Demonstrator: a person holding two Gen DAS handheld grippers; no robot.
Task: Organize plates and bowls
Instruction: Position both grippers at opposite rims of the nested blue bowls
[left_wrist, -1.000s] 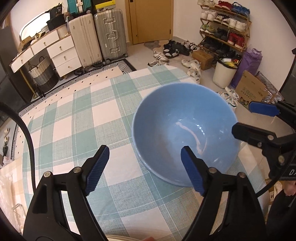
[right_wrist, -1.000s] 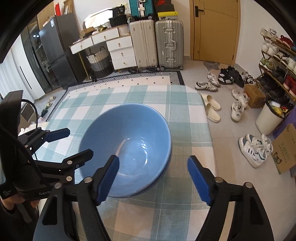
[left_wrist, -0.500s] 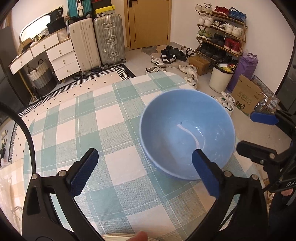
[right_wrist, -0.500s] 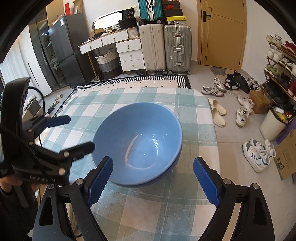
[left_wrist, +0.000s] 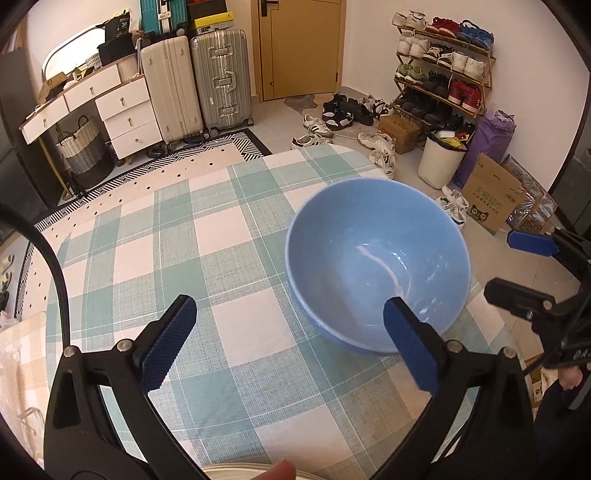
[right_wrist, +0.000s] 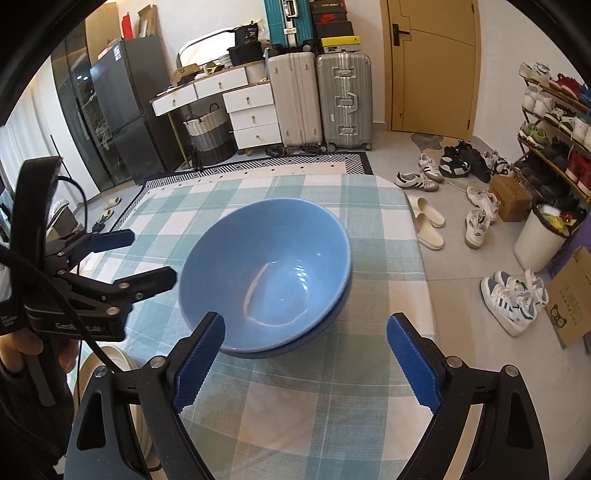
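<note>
On the checked bench (left_wrist: 236, 273) two nested blue bowls (right_wrist: 269, 273) sit near its right edge. Both the left gripper (left_wrist: 291, 347) and right gripper (right_wrist: 306, 365) have fingers spread wide, holding nothing.

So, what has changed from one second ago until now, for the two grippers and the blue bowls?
Both grippers have pulled back from the nested blue ceramic bowls. The left gripper opened wider; one second ago its fingers bracketed the near rim, and now they stand clear. The right gripper also backed off, still open. Neither holds anything. The bowls stayed in place on the green checked tablecloth.
</note>
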